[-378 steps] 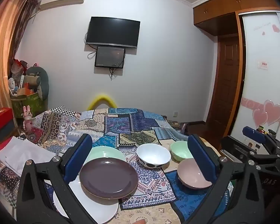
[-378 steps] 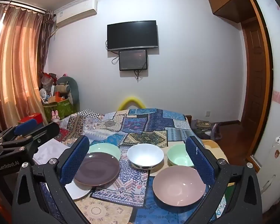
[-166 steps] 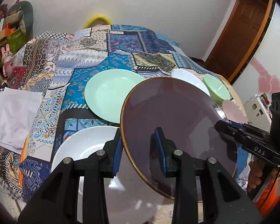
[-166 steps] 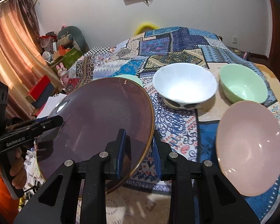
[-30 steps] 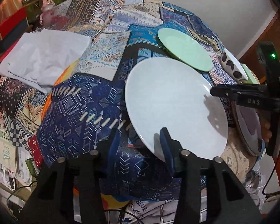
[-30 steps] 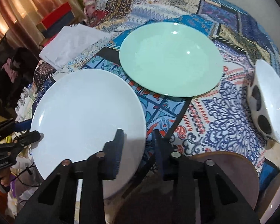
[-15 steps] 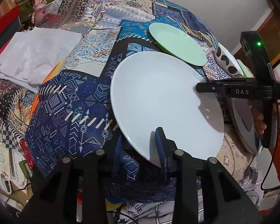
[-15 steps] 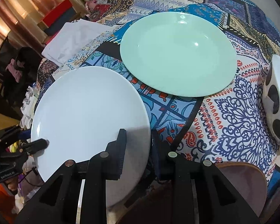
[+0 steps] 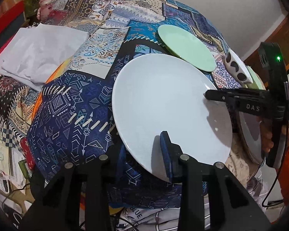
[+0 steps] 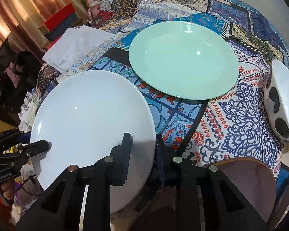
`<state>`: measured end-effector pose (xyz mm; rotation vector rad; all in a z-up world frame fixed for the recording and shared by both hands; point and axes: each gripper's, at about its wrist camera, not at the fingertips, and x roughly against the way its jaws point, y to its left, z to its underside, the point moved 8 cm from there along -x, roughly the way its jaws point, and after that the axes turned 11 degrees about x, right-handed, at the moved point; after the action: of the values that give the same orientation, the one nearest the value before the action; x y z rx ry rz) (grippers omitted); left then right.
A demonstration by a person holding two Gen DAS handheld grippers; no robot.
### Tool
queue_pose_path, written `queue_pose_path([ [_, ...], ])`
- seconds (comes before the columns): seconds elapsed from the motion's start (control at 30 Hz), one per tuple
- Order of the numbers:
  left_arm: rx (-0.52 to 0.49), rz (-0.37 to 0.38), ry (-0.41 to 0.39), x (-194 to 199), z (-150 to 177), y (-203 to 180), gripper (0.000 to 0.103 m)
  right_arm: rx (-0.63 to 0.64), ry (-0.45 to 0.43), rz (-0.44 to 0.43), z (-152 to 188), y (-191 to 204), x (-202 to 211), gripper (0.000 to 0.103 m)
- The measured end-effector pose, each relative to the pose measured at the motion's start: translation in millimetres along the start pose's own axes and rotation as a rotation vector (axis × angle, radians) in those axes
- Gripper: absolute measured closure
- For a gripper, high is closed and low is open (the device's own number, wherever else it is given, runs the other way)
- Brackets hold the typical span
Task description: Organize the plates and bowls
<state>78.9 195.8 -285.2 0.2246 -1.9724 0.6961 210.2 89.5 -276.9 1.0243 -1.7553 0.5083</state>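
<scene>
White plate (image 9: pixel 163 104) pinched at opposite rims — left gripper (image 9: pixel 144 152), right gripper (image 10: pixel 142 152), both angled steeply down, seemingly lifting it.

**Readable lettering**

"DAS" stands in pale letters on the black body of the right gripper (image 9: pixel 206 97), seen from the left wrist. "GenRobot.AI" is printed on the left gripper (image 10: pixel 46 146) body at the right-wrist view's left edge. "BLUE" shows on fabric (image 9: pixel 136 214) below the table edge.

A large round glossy white plate (image 10: pixel 90 119) is tilted over the near left edge of the patchwork-covered table (image 10: pixel 240 125). Behind it a round pale green plate (image 10: pixel 183 59) lies flat. A white, black-spotted bowl (image 10: pixel 281 107) stands at the right edge; a dark brown, gold-rimmed plate (image 10: pixel 250 181) lies near-right.
</scene>
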Motion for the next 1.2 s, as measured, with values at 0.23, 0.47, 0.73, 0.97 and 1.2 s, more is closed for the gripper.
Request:
queue_pose_path([
  [0.23,-0.005,0.004,-0.045,13,-4,-5,0.069,-0.01,-0.059,-0.004,-2,1,16,0.082],
  [0.47,-0.025,0.012,-0.09,28,-12,-16,0.069,-0.026,-0.118,0.01,-1,-5,39,0.082],
  [0.73,-0.061,0.043,-0.137,45,-18,-42,0.069,-0.056,-0.191,0.044,7,-16,74,0.082],
  [0.97,-0.098,0.07,-0.154,53,-17,-70,0.069,-0.088,-0.248,0.071,20,-28,103,0.082],
  [1.2,-0.146,0.091,-0.162,58,-12,-101,0.069,-0.133,-0.283,0.087,40,-42,124,0.082],
])
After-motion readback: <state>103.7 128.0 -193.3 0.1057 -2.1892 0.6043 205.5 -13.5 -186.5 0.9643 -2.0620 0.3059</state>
